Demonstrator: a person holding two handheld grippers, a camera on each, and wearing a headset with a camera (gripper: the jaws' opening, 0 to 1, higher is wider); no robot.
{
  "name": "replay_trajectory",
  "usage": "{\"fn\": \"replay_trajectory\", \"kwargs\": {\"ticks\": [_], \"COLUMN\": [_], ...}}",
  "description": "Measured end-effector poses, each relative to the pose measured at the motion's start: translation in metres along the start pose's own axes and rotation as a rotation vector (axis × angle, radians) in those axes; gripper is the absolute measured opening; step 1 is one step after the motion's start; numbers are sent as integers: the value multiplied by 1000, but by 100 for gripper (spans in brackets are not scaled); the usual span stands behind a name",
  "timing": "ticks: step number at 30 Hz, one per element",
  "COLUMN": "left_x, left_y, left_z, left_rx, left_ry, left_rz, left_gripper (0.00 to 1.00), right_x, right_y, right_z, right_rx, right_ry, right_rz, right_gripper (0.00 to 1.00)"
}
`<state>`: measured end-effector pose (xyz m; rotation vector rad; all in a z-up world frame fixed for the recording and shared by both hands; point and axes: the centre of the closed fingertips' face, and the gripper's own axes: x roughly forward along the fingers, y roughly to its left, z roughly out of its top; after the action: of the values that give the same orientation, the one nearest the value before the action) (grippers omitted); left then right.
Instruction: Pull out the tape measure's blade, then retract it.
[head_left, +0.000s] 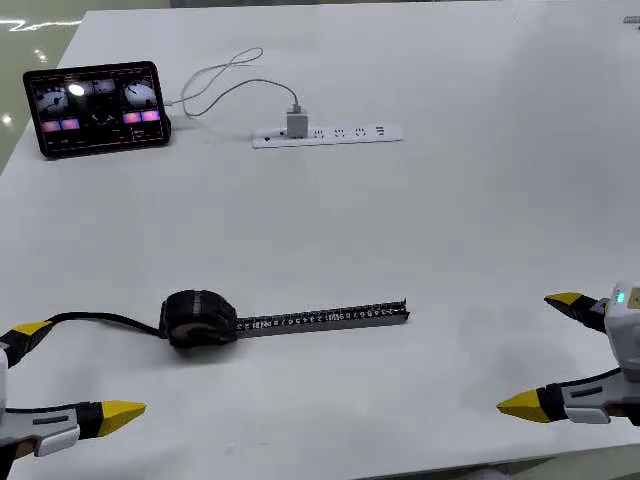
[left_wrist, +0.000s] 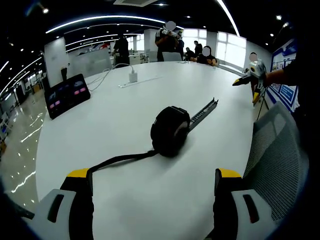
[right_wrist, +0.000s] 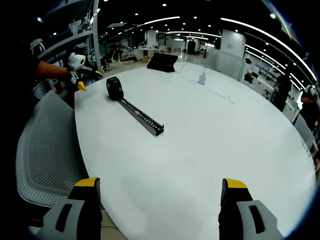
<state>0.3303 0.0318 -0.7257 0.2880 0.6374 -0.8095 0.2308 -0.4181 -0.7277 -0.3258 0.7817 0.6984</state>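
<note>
Left tool (head_left: 78, 370), right tool (head_left: 541, 352) gape; tablet (head_left: 97, 107), power strip (head_left: 330, 134) beyond tape measure (head_left: 198, 319).

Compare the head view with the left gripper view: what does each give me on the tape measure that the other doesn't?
Head view: the blade from above, its whole extended length and printed scale, with the left gripper and right gripper open either side, clear of the blade. Left gripper view: a close, low look at the tape measure side-on, a mesh chair and people beyond the table. Both: blade out, strap trailing toward the left gripper, tablet, power strip.
</note>
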Motion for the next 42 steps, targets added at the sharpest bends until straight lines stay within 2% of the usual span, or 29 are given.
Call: {"fn": "replay_trajectory", "kwargs": {"ticks": [8,16,19,24,29,33,36,39,42], "left_x": [1,9,14,22,27,30,31,32,33], "left_y": [-1,-2,-3,-11,-15,-17,-16,-12,-8], "left_z": [0,16,19,35,44,51,56,62,70], "left_rx": [5,-7,-15,-28,-22,-41,-43,-81,-109], "left_ry": [11,-17,-3,-30,-41,-54,-57,-50,-71], "left_rz": [4,35,46,31,28,19,38,79,114], "left_gripper": [99,99,99,99,99,99,99,99,99], "right_x": [2,1,1,5,9,14,17,20,21], "right_y": [-2,-5,-6,-9,-11,-12,-12,-15,-15], "right_z": [3,13,18,26,34,40,46,53,59], "right_rx": [-13,-35,-42,-65,-88,-109,-130,-155,-175], "right_ry": [6,9,8,13,17,23,26,28,26], "right_rz": [7,15,20,26,37,51,62,69,76], "right_gripper": [99,99,99,99,99,99,99,99,99]}}
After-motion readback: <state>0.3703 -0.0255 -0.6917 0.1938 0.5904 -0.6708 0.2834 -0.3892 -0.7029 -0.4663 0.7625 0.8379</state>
